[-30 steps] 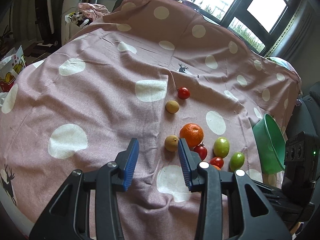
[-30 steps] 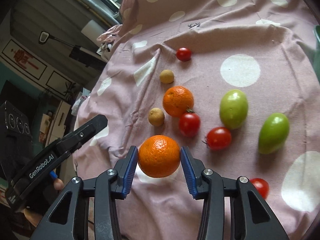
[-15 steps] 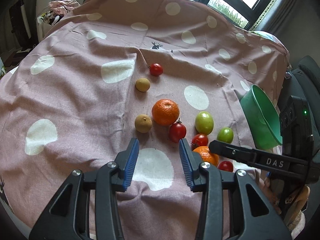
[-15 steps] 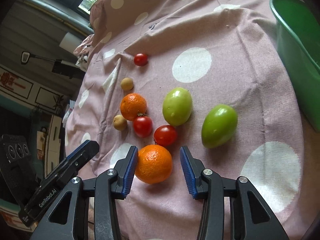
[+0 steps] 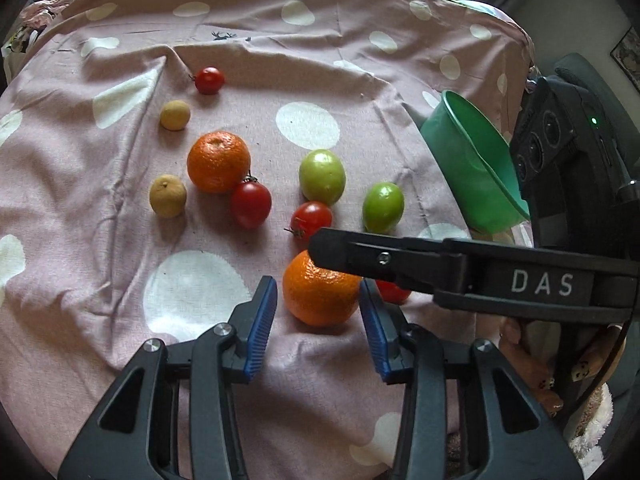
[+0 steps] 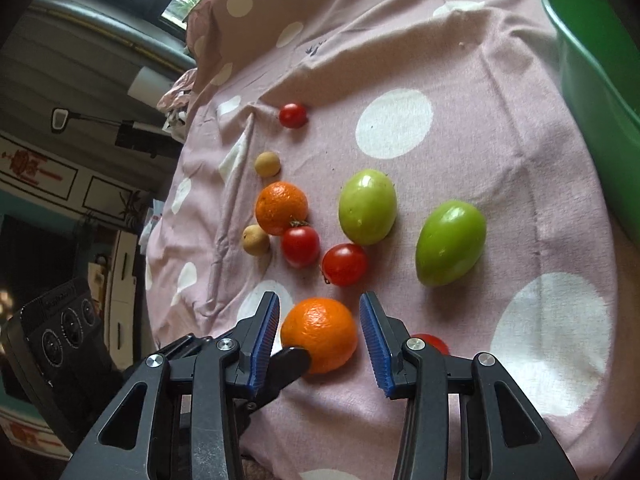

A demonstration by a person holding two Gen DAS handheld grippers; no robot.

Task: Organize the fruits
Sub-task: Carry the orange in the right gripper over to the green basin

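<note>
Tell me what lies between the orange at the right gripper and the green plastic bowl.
The oval green tomato lies on the pink dotted cloth between the round orange and the green plastic bowl. A small red tomato sits beside a finger of the right gripper. Lifted above them, nothing visible blocks.

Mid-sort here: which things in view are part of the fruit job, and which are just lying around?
Job:
near orange, between the open right gripper fingers
far orange
two green tomatoes
red tomatoes
two small tan fruits
green bowl
left gripper, open

Lying about:
spotted cloth
bundled clothes
</note>
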